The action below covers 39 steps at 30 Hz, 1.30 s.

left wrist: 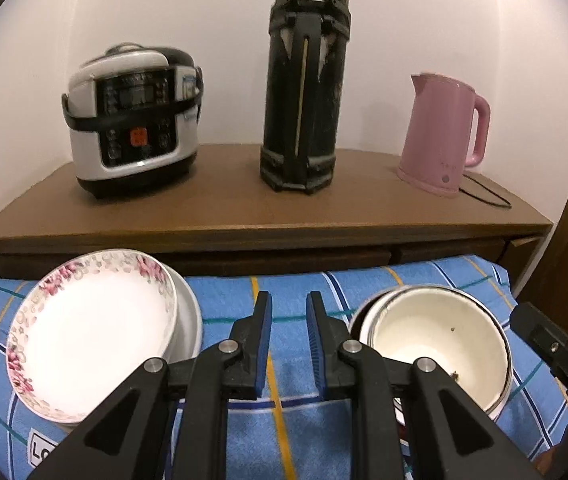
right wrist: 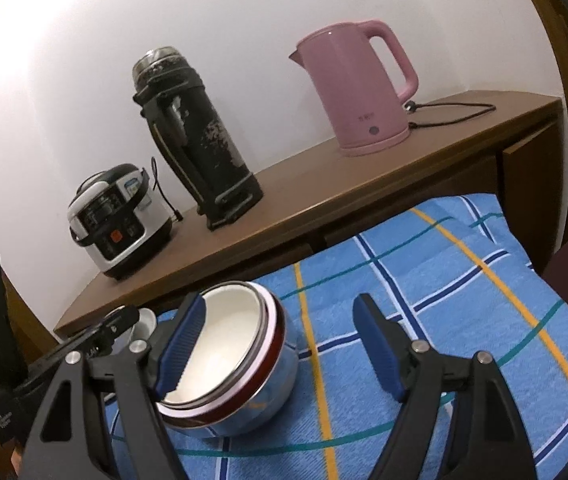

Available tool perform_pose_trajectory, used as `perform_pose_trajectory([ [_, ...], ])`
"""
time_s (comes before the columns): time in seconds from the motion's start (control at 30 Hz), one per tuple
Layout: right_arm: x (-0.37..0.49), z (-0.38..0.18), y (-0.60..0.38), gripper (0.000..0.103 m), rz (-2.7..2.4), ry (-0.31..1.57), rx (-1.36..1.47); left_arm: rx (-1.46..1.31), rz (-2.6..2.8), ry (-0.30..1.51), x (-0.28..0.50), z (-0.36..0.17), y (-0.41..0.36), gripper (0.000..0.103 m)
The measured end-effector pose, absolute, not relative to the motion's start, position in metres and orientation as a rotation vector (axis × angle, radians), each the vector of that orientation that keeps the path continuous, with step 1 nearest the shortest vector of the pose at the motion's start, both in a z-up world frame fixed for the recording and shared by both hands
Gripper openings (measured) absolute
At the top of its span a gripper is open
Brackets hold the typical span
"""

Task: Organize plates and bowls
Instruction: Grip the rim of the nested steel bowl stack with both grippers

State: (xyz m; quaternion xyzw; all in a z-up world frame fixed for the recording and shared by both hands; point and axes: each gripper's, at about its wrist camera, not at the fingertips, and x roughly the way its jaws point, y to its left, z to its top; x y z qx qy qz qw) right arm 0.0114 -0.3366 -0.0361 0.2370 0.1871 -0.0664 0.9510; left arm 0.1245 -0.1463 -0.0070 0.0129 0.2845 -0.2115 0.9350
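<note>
Bowls [right wrist: 228, 356] nested on blue checked cloth [right wrist: 423, 300]. Your right gripper [right wrist: 280, 348] released, jaws apart, nothing clamped. Your left gripper [left wrist: 288, 340] clenched, empty, right of floral plate [left wrist: 96, 336].

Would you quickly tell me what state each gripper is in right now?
Left gripper: shut, holding nothing.
Right gripper: open, holding nothing.

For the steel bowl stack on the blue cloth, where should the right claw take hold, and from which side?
Probably the rim of the steel bowl stack, from its right side. The stack lies tilted, mouth facing the right claw, so the rim's thin edge is exposed; the rounded, shiny body would likely slip. One finger inside, one outside.
</note>
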Motion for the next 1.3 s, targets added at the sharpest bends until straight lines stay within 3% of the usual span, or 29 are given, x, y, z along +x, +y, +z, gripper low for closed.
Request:
perform_pose_trajectory([
  [0.13, 0.011, -0.035, -0.335, 0.078, -0.137, 0.381, 0.471, 0.038, -0.498, 0.671, 0.129, -0.014, -0.154, 0.020],
  [0.6, 0.016, -0.040, -0.330, 0.075, -0.112, 0.417, 0.462, -0.115, -0.616, 0.608, 0.123, 0.004, -0.140, 0.020],
  [0.83, 0.020, -0.041, -0.328, 0.075, -0.095, 0.440, 0.460, -0.066, -0.710, 0.695, 0.123, -0.006, -0.162, 0.020],
  [1.3, 0.023, -0.044, -0.328, 0.072, -0.084, 0.476, 0.482, -0.021, -0.668, 0.688, 0.124, -0.004, -0.160, 0.020],
])
